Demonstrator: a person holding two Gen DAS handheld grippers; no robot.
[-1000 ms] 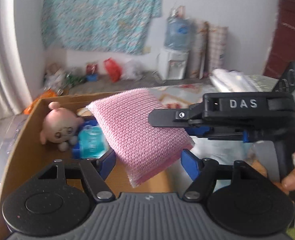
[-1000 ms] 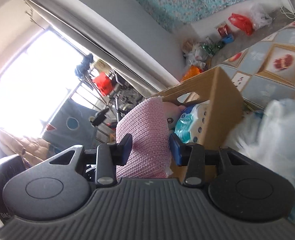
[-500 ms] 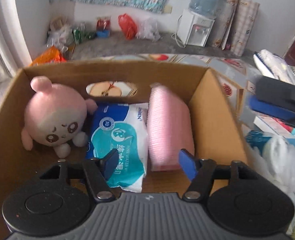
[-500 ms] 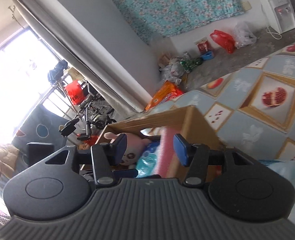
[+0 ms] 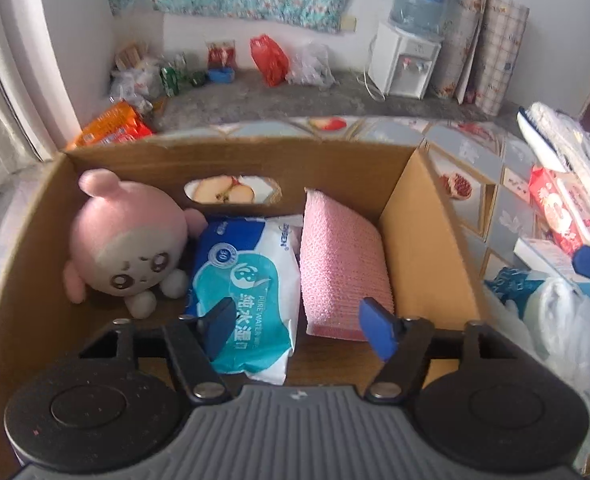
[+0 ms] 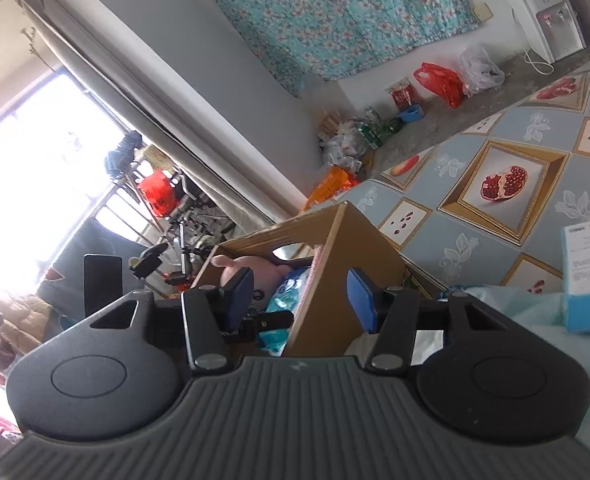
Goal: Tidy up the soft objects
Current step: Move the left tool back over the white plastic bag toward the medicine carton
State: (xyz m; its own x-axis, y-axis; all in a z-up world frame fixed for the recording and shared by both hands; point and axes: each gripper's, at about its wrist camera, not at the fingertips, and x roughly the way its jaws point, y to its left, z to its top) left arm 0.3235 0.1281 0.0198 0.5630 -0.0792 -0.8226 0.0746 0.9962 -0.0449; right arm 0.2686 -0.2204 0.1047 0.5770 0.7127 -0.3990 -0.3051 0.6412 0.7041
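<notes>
Matt cardboard box (image 5: 423, 240), knitted pink cloth (image 5: 343, 264)

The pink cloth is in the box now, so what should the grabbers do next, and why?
Probably swing the right gripper, whose jaws are opening with nothing held, toward the pile beside the box for another soft thing, perhaps the white bag. The plush toy, wipes pack and pink cloth already sit inside.

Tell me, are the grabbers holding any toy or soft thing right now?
No, nothing is held. The left gripper hangs open over the cardboard box, and the right gripper is opening with nothing pinched. The pink cloth lies inside the box.
</notes>
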